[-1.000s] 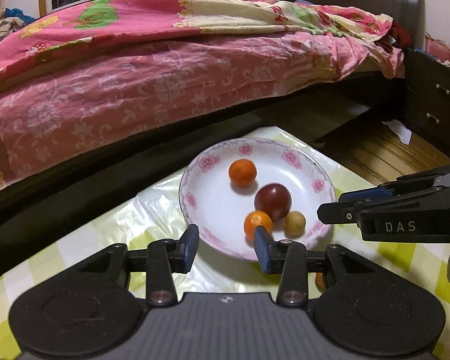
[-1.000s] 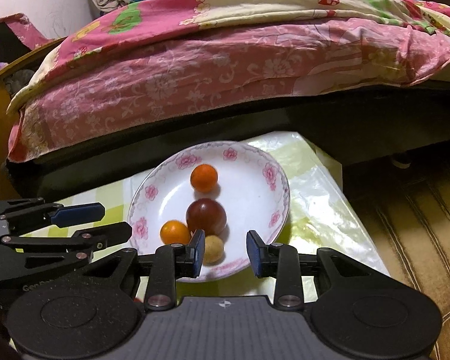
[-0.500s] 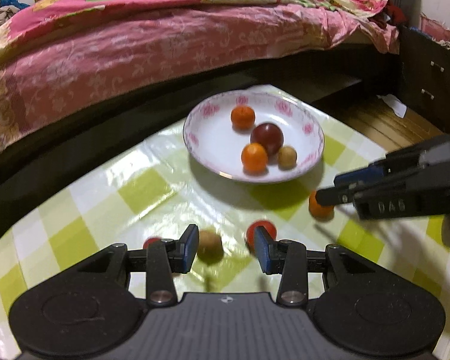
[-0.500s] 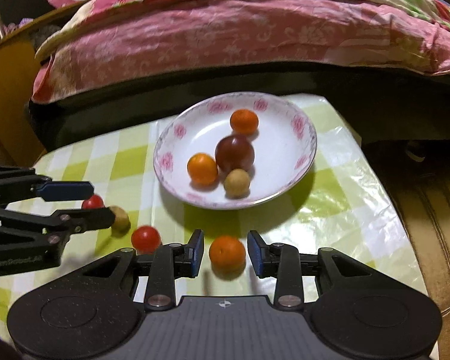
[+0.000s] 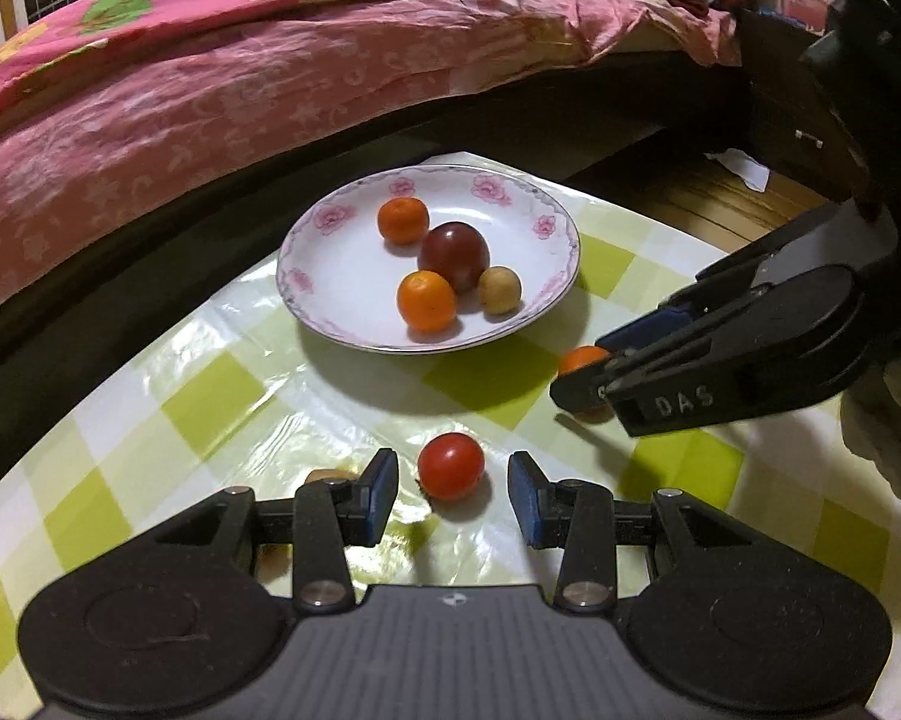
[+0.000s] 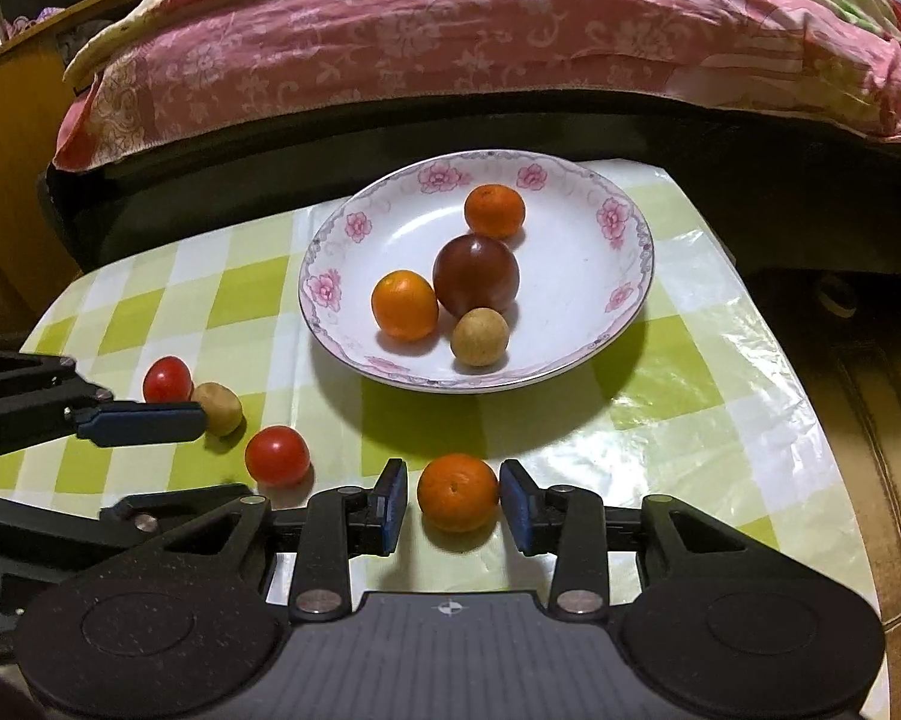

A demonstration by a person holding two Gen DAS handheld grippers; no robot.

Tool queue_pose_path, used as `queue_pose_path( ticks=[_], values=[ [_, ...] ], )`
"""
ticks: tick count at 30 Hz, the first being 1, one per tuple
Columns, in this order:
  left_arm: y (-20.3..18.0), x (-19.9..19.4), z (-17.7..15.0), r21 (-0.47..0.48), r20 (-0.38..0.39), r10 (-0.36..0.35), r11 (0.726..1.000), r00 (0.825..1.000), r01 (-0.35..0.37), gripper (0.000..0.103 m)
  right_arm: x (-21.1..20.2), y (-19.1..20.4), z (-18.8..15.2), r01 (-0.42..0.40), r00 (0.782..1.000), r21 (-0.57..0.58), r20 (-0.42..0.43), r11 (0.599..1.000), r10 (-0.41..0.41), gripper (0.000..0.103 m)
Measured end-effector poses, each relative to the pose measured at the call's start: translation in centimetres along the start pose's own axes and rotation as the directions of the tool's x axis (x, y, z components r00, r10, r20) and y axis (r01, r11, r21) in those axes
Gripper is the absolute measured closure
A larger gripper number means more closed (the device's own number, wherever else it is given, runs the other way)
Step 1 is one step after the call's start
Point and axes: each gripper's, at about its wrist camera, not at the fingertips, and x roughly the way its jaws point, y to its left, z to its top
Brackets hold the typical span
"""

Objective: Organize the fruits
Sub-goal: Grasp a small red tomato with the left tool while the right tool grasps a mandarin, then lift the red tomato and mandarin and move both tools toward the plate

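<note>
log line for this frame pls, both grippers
left gripper: open, straddling red tomato | right gripper: open, straddling orange | plate: four fruits | nothing gripped yet

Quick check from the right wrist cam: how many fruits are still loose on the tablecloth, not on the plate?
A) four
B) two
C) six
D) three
A: off the plate lie the orange between the right claw fingers, a red tomato, another red tomato, and a tan fruit.
</note>
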Motion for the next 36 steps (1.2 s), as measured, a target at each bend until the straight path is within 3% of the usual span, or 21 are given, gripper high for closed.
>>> queue_pose_path(
  ticks=[5,18,22,36],
  values=[
    [-0.3,1.3,0.2,0.014,-0.013,-0.006,1.000,1.000,0.007,0.055,0.3,-0.1,-0.2,-0.001,1.000,-0.008,-0.018,1.000,0.001,0.077],
    [-0.2,2.9,0.1,0.000,-0.024,0.045,0.999,0.999,-0.045,0.061,0.0,-0.3,-0.3,-0.008,0.999,0.012,-0.037,1.000,0.008,0.078],
    [0.2,2.5,0.1,-0.010,-0.019,0.035,0.999,0.999,-0.036,0.068,-0.1,-0.2,-0.4,-0.010,0.999,0.002,-0.042,1.000,0.011,0.078],
    [-0.5,1.2,-1.1,0.013,-0.056,-0.005,1.000,0.998,0.006,0.067,-1.2,0.9,-1.4,-0.029,0.998,-0.041,-0.058,0.999,0.027,0.078]
  ],
)
